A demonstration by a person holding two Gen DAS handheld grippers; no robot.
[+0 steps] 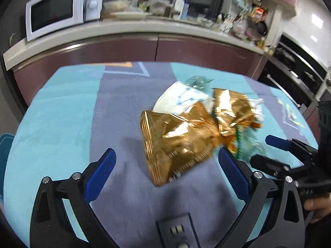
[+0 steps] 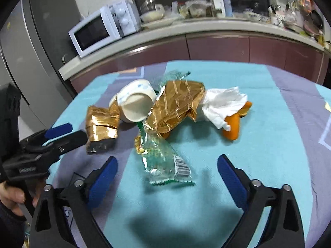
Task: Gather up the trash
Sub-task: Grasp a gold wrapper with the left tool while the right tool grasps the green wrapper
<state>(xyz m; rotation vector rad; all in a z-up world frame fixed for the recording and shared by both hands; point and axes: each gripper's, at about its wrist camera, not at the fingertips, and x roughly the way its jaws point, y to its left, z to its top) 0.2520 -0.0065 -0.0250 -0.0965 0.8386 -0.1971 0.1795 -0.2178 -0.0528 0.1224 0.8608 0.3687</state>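
A pile of trash lies on the blue and grey table. A gold foil bag (image 1: 175, 142) (image 2: 102, 125) lies nearest my left gripper (image 1: 166, 161), which is open just before it. A second crumpled gold wrapper (image 2: 178, 108) (image 1: 231, 111), a tipped white paper cup (image 2: 136, 103) (image 1: 180, 99), a white tissue (image 2: 223, 104) and orange peel (image 2: 232, 127) lie behind. A clear green-edged wrapper (image 2: 165, 161) (image 1: 246, 144) lies in front of my open right gripper (image 2: 167, 169).
The table (image 1: 62, 111) (image 2: 269, 144) ends close to a maroon kitchen counter with a white microwave (image 1: 60, 12) (image 2: 99, 29) and clutter. An oven (image 1: 300, 78) stands at the right. A grey fridge (image 2: 31, 51) stands at the left.
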